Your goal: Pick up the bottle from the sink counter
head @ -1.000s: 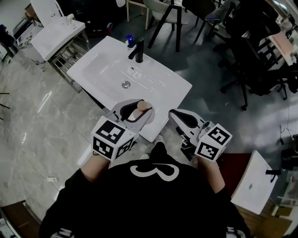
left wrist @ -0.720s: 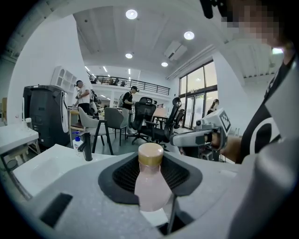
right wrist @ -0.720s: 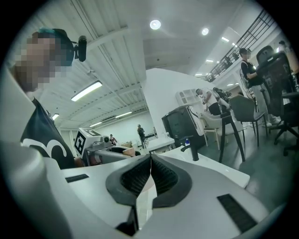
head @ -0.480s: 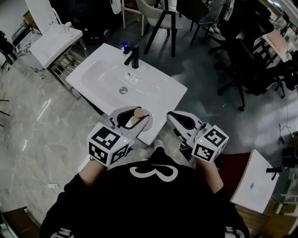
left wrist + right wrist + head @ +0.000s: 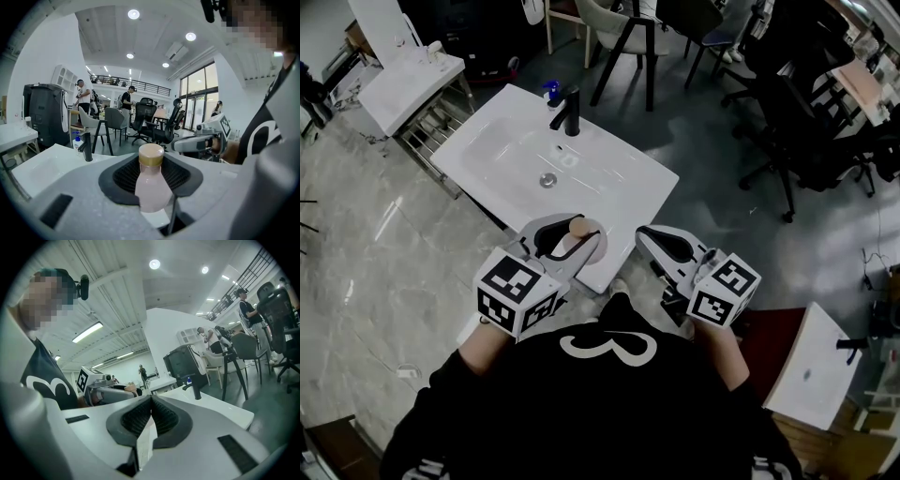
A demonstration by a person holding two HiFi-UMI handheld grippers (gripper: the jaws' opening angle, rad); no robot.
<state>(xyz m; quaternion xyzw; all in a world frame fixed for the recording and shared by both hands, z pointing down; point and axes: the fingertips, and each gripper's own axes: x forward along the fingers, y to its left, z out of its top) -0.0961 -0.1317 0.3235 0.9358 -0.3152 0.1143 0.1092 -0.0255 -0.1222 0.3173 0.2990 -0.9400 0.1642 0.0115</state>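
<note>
Gripping pink bottle (image 5: 152, 185) by its body, left gripper (image 5: 567, 242) has jaws clamped on it, tan cap upright above pads. Bottle is over near edge of sink counter (image 5: 506, 155). Right gripper (image 5: 667, 242) just off sink counter's near corner, jaws pressed together, nothing between. Black faucet (image 5: 571, 112) at sink counter's far edge.

Head view: from above, steeply down on sink counter (image 5: 619, 178).
Gripper views: low, close, along own jaws; all share faucet (image 5: 86, 147).
</note>
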